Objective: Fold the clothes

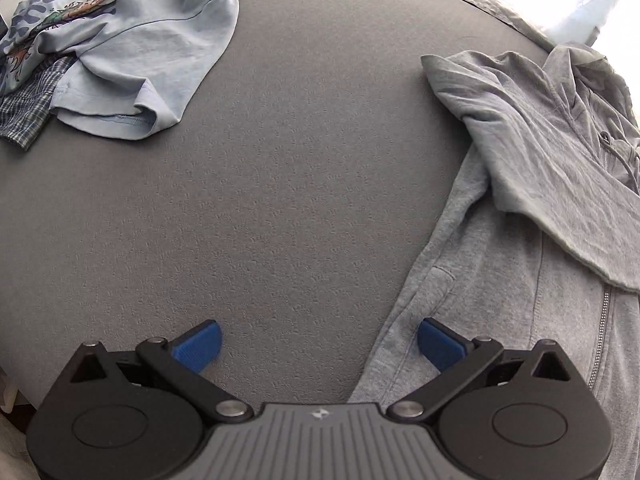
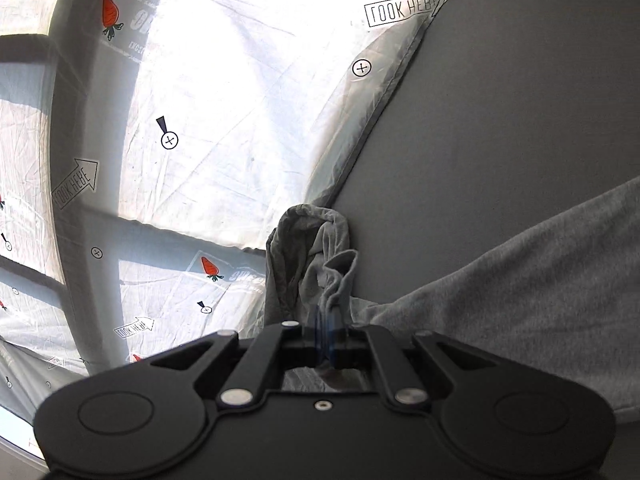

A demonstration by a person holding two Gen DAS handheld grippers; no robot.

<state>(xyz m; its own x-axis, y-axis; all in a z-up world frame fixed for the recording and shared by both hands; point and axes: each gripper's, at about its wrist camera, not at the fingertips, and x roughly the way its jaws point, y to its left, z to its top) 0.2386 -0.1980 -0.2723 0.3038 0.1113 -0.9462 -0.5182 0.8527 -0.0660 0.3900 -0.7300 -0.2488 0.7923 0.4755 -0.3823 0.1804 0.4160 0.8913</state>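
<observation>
A grey zip hoodie [image 1: 532,216] lies on the grey bed surface [image 1: 280,168] at the right of the left wrist view, one sleeve folded across its front. My left gripper [image 1: 318,344] hovers open over the hoodie's lower left edge, blue pads wide apart; the right pad [image 1: 438,342] is above the fabric and nothing is between the jaws. In the right wrist view my right gripper [image 2: 325,334] is shut on a bunched fold of the grey hoodie [image 2: 316,264], lifted clear of the bed, with more of the garment [image 2: 520,292] trailing to the right.
A heap of other clothes [image 1: 112,48], light blue, patterned and checked, lies at the far left. A white curtain [image 2: 200,120] printed with carrots and arrows hangs along the bed's edge, bright with backlight. Bare grey bed lies between the heap and the hoodie.
</observation>
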